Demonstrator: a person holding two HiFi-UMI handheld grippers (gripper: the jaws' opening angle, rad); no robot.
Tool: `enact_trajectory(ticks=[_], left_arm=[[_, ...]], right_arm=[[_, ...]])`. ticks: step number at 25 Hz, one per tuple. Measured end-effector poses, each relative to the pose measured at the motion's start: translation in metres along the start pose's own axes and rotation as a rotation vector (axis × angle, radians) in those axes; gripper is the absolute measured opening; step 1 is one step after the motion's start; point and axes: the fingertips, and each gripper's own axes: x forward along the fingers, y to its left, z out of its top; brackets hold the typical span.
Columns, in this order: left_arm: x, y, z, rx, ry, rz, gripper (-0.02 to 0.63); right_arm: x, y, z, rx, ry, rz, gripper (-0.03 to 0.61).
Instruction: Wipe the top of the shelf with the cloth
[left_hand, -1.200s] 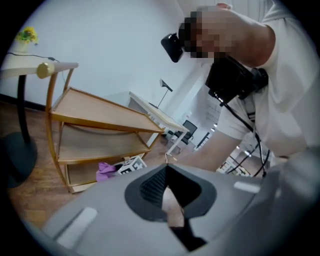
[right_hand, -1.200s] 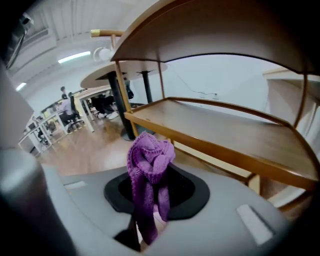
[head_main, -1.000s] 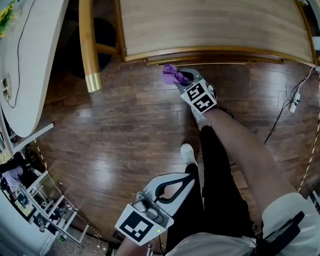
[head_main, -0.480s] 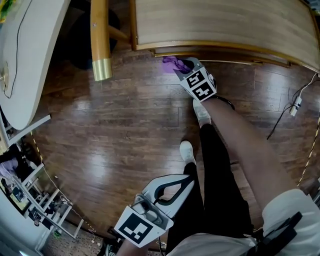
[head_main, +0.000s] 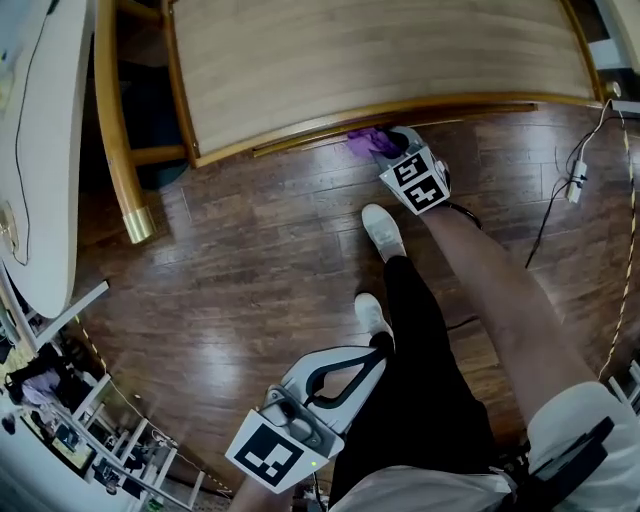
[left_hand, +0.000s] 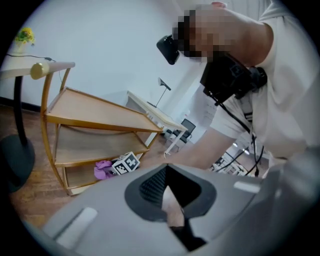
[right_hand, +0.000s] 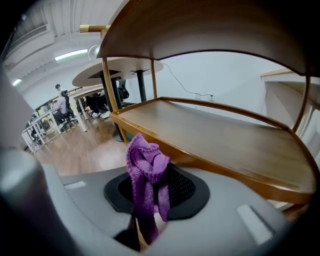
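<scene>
The wooden shelf's top board (head_main: 380, 50) fills the upper head view, curved along its front edge. My right gripper (head_main: 392, 143) is low at that front edge, shut on a purple cloth (head_main: 370, 143). In the right gripper view the cloth (right_hand: 146, 172) stands bunched up out of the shut jaws, level with a lower board (right_hand: 210, 135) and under the top board (right_hand: 210, 30). My left gripper (head_main: 375, 348) hangs shut and holds nothing, near the person's leg. From the left gripper view the shelf (left_hand: 100, 112) stands ahead, with the cloth (left_hand: 103, 169) at its lower tier.
A white round table (head_main: 40, 150) stands at the left, beside the shelf's gold-capped leg (head_main: 135, 222). A cable with a plug (head_main: 575, 185) lies on the wood floor at the right. The person's white shoes (head_main: 383, 230) stand just before the shelf.
The person has stepped closer and the shelf now sits more centred in the head view. My right gripper stays with the cloth at the shelf's front edge. The left gripper has barely moved.
</scene>
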Motion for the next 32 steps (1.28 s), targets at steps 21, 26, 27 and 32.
enact_trajectory(ticks=[21, 26, 27, 32], left_arm=[[0.091, -0.017, 0.043, 0.090, 0.132, -0.198, 0.017], [0.095, -0.009, 0.047, 0.102, 0.165, -0.219, 0.017], [0.097, -0.007, 0.048, 0.102, 0.170, -0.222, 0.017], [0.102, 0.001, 0.057, 0.124, 0.180, -0.234, 0.017]], right_arm=[[-0.125, -0.194, -0.099, 0.085, 0.115, -0.268, 0.094], [-0.156, -0.234, -0.122, 0.101, 0.165, -0.343, 0.095], [-0.162, -0.241, -0.127, 0.108, 0.176, -0.357, 0.094], [-0.192, -0.280, -0.147, 0.148, 0.225, -0.433, 0.094]])
